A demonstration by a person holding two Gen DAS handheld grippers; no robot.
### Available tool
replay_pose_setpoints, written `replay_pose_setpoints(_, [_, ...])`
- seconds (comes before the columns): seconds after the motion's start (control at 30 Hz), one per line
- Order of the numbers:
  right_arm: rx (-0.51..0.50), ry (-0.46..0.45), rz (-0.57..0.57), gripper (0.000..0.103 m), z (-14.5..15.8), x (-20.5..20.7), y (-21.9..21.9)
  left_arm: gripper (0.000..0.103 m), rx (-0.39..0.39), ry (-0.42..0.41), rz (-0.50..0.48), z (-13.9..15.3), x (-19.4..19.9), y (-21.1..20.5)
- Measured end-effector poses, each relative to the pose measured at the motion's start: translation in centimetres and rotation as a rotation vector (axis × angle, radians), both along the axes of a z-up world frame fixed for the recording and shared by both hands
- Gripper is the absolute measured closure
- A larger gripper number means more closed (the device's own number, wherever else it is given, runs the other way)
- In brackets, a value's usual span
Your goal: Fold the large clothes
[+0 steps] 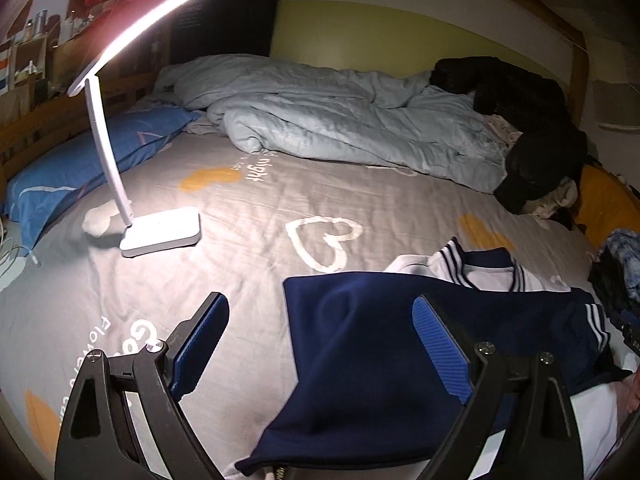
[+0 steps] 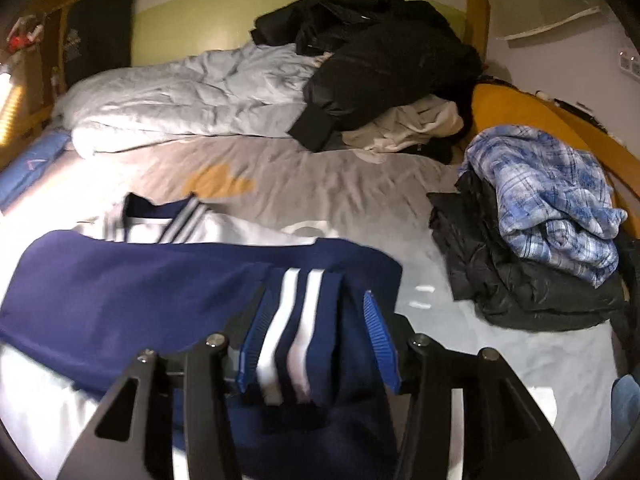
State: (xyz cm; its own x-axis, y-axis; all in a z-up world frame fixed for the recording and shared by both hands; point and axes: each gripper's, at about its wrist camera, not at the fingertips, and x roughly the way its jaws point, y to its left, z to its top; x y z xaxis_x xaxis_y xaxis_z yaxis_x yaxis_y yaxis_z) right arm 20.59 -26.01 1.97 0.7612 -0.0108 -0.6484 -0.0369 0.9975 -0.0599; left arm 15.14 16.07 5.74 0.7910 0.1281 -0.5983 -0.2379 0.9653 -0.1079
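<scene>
Your navy-and-white jacket (image 1: 360, 340) has both sleeves folded in; left gripper (image 1: 320, 344) gapes empty, right gripper (image 2: 316, 344) straddles the striped cuff (image 2: 296, 320), seemingly released; halving remains

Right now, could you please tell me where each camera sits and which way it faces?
Left wrist: on the left hand-held gripper, tilted down across the bed sheet toward the lamp and duvet; both fingers show, wide apart.
Right wrist: on the right hand-held gripper, facing the black coat and plaid shirt; its fingers straddle the striped cuff.
Shared: the navy-and-white jacket, duvet, coat.
</scene>
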Motion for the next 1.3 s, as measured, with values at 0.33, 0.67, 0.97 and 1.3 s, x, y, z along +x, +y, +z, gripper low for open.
replay_pose_setpoints(0.33, [0.112,-0.106,0.017,0.027,3.2,-6.1,0.7,0.011,0.000,-0.068,-0.069,2.0,-2.6,-2.3])
replay_pose_setpoints(0.67, [0.151,-0.125,0.023,0.006,3.0,-10.1,2.0,0.011,0.022,-0.075,-0.171,1.3,-7.0,-6.5])
replay_pose_setpoints(0.97, [0.156,-0.123,0.021,0.001,2.5,-12.9,2.8,0.011,0.049,-0.028,-0.214,-1.0,-9.8,-8.3])
replay_pose_setpoints(1.3, [0.158,-0.110,0.012,0.001,1.9,-14.2,2.7,0.011,0.049,-0.011,-0.252,-2.0,-11.6,-9.9])
